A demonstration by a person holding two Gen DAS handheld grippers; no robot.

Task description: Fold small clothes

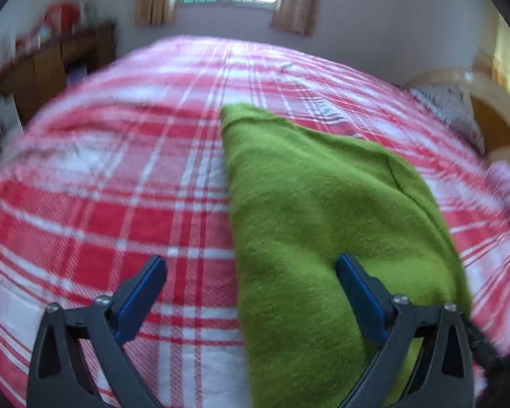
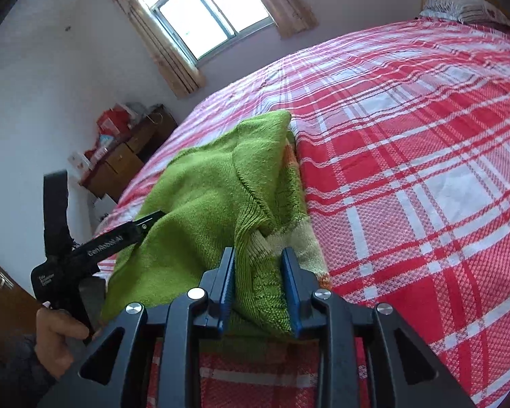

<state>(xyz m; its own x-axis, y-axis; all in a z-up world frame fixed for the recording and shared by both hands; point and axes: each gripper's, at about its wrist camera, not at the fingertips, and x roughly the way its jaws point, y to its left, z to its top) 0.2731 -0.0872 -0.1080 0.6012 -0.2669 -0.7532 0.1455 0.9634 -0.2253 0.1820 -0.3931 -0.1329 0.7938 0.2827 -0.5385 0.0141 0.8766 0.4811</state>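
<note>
Now the green sweater [image 2: 214, 183] is pinched by the right gripper [image 2: 258, 285] for folding, while the left gripper [image 1: 251, 292] is spread wide beside it.

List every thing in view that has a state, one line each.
Green sweater: folded over, lying on the bed, cuff end bunched.
Left gripper: jaws wide open, nothing between the pads, one finger over the sweater.
Right gripper: jaws narrow, sweater knit between them; grip unclear.
Checked bedspread: spread flat over the bed.
Window: panes look closed, curtains drawn aside.
</note>
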